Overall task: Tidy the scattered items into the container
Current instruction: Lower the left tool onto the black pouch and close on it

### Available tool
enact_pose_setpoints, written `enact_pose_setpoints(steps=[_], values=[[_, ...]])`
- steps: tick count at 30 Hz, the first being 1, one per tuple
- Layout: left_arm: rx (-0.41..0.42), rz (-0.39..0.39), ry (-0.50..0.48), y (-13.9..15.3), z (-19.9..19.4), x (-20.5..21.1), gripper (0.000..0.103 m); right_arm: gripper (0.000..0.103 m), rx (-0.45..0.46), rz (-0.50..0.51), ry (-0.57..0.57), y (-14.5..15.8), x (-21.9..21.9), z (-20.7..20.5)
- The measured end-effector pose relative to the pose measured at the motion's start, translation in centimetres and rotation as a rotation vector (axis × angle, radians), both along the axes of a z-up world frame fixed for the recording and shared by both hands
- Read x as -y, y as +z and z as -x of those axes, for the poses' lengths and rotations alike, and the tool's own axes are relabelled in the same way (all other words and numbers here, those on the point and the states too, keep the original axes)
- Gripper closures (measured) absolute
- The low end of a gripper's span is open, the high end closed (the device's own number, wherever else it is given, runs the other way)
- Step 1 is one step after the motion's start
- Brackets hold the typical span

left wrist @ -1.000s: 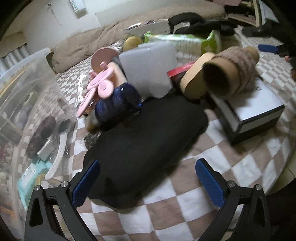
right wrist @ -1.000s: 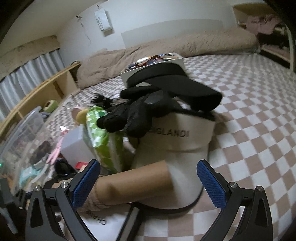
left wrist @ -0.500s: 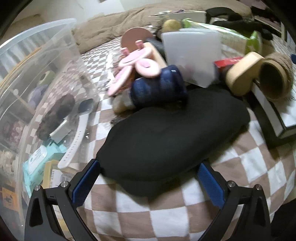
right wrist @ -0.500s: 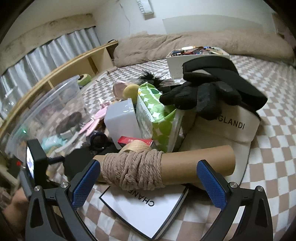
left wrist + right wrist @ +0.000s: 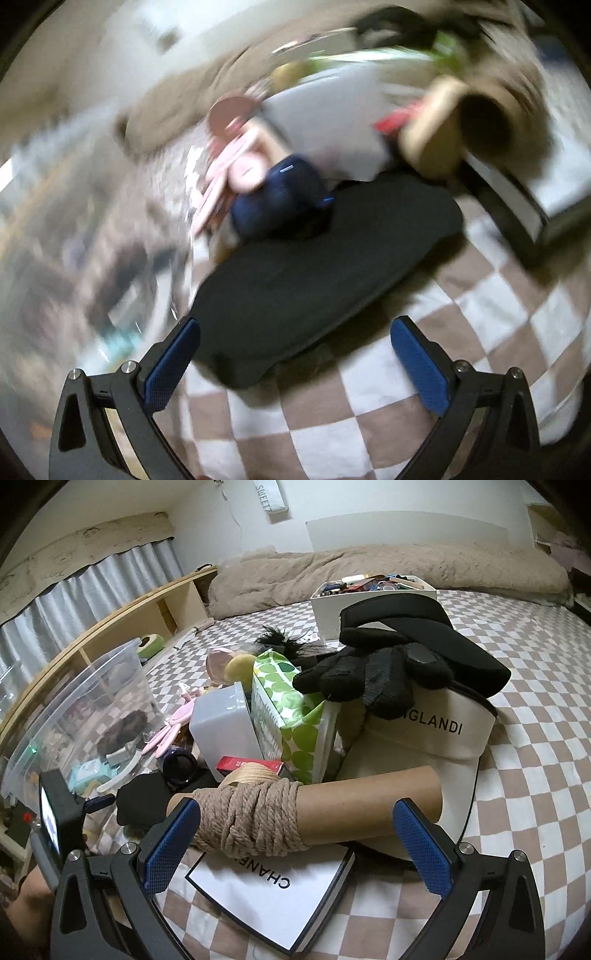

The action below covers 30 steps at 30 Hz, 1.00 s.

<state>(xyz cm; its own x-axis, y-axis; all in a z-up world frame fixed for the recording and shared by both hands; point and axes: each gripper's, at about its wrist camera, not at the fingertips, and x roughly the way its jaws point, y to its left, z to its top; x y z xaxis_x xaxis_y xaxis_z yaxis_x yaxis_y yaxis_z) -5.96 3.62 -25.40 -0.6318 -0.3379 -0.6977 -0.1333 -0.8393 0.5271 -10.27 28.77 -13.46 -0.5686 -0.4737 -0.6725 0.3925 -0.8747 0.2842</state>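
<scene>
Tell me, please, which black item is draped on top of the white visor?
The black knitted glove; the black pouch lies flat on the checkered bedspread instead, left of the rope-wrapped tube.

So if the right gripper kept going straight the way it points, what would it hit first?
Most likely the brown cardboard tube wound with tan rope, lying crosswise between the open right gripper fingers, on the white Chanel box.

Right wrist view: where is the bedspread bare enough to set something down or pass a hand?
Free: the checkered bedspread right of the white visor, back to the beige duvet. Crowded: everything between the visor and the clear bin, with the rope-wrapped tube and white box just ahead.
</scene>
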Motion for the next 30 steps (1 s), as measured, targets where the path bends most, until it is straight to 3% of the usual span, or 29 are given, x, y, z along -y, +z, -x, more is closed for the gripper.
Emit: enact_pose_setpoints(steps=[2,5,9,17,21,23,30], values=[[-0.024,0.1,-0.056,-1.0,-0.1,-1.0,0.0,0.0,-0.008,-0.002,-0.005,0.2,0.0,0.0],[-0.051,0.145,-0.082,-1.4,0.2,-1.4,0.0,0.0,-0.02,0.002,-0.016,0.6,-0.2,-0.2],[-0.04,0.089,-0.081,-1.3,1.5,-1.8,0.022,0.0,-0.047,0.017,-0.035,1.2,-0.5,-0.4],[-0.08,-0.014,-0.042,-1.8,3.9,-1.6,0.036,0.0,-0.058,0.038,-0.072,1.7,-0.5,-0.7],[-0.097,-0.006,-0.058,-1.5,3.6,-2.4,0.061,0.0,0.032,0.173,-0.136,0.7,-1.6,-0.9],[-0.107,0.001,-0.072,-1.1,3.1,-2.8,0.067,0.0,0.091,0.247,-0.158,-0.1,-2.0,-1.0],[-0.132,-0.119,-0.075,2.0,1.3,-2.3,0.073,0.0,0.24,0.392,-0.231,-2.2,-1.8,-1.1]])
